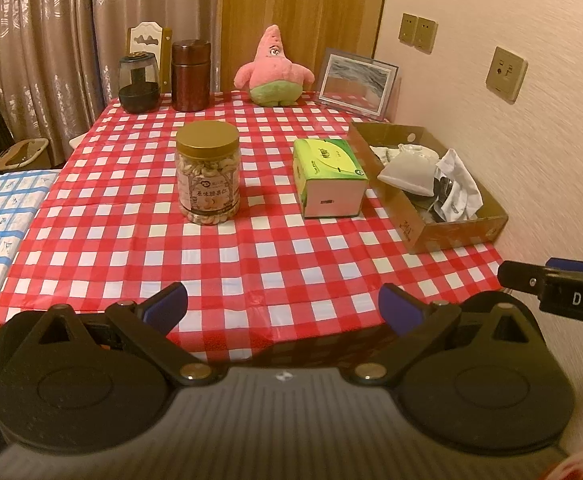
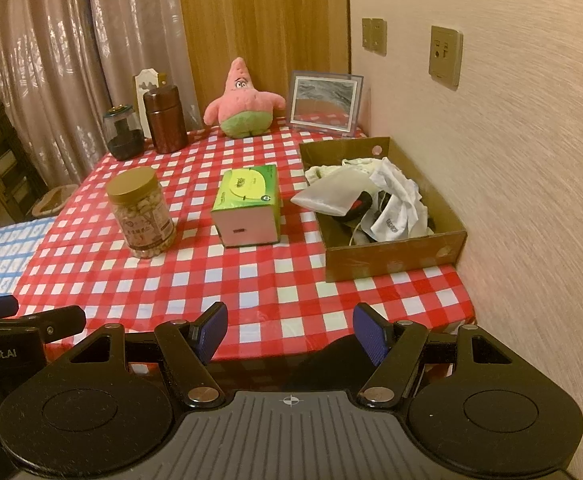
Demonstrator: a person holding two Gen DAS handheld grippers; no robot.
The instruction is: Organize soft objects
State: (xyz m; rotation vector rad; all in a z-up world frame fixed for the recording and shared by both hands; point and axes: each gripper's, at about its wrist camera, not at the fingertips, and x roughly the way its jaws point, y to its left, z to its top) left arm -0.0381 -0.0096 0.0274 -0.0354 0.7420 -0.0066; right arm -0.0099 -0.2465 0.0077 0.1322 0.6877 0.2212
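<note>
Both the left tool (image 1: 283, 307) and the right tool (image 2: 290, 330) hung wide apart and empty over the desk's (image 1: 251, 248) near edge. The plush toy (image 1: 274, 68) sat at the far edge, and cloth bags (image 2: 365, 196) lay in the cardboard box (image 2: 395, 256) at the right.

The counter (image 1: 251, 248) wears a shiny plastic cloth (image 1: 163, 240) in red and white squares. The star toy (image 1: 274, 69) is soft and fuzzy. The box (image 2: 391, 252) is dull brown cardboard, with crumpled white cloth (image 2: 395, 200) inside. The nut jar (image 1: 208, 172) is clear plastic with a smooth gold lid (image 1: 207, 139). The tissue pack (image 1: 329, 176) has slick green wrap. The brown can (image 1: 190, 76) looks glossy. Both grippers, left (image 1: 283, 306) and right (image 2: 290, 330), are matt black plastic with rough blue pads (image 2: 211, 330). The wall (image 2: 531, 180) looks rough.
</note>
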